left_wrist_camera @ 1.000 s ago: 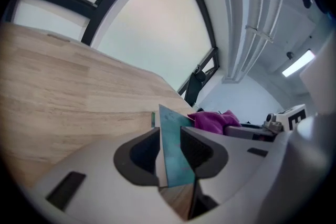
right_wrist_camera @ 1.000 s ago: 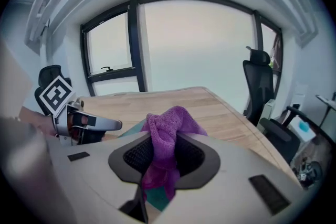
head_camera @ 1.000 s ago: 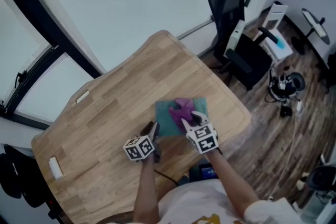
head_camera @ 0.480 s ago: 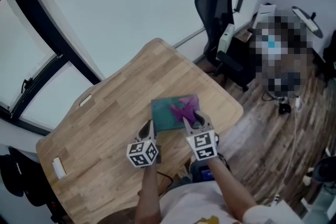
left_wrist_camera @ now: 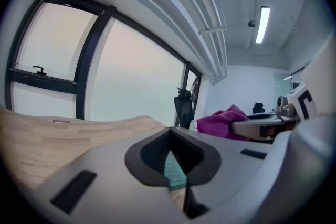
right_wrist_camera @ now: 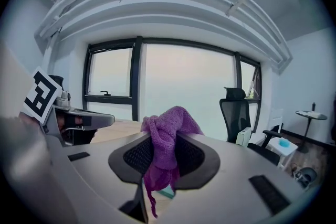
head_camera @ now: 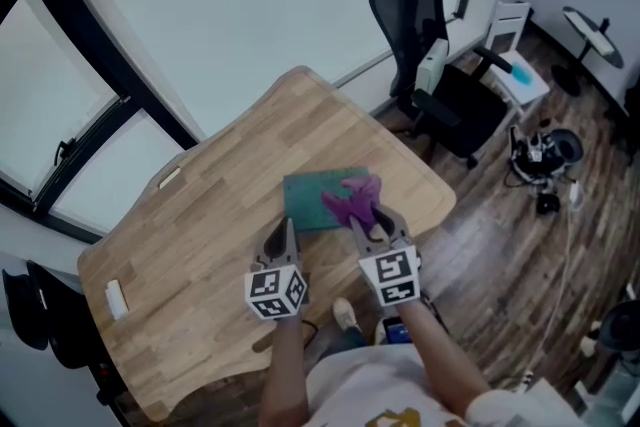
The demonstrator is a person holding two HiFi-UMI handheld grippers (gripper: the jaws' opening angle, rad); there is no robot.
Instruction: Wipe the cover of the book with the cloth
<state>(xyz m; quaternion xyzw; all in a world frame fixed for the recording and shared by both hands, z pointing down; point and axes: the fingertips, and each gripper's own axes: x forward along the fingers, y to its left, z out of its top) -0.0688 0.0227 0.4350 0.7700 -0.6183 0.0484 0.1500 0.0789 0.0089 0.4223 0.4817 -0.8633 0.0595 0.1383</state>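
A teal book (head_camera: 312,199) lies flat on the wooden table (head_camera: 200,245), near its right edge. My right gripper (head_camera: 368,215) hangs above the book's near right corner, shut on a crumpled purple cloth (head_camera: 352,199). In the right gripper view the cloth (right_wrist_camera: 164,139) bulges up between the jaws of this gripper (right_wrist_camera: 163,157) and trails down below them. To its left, level with it, my left gripper (head_camera: 283,229) is shut and holds nothing. The left gripper view shows that gripper (left_wrist_camera: 170,157) with its jaws together and a sliver of the book (left_wrist_camera: 173,173) under them.
A black office chair (head_camera: 420,5) stands beyond the table's far right corner, beside a white stand (head_camera: 515,75). Two small white things (head_camera: 117,295) (head_camera: 168,178) lie near the table's left side. Big windows run behind the table. Cables and gear (head_camera: 545,160) lie on the floor at right.
Both grippers have come up off the table toward the camera. The purple cloth, which lay spread on the book, now hangs bunched in the right gripper.
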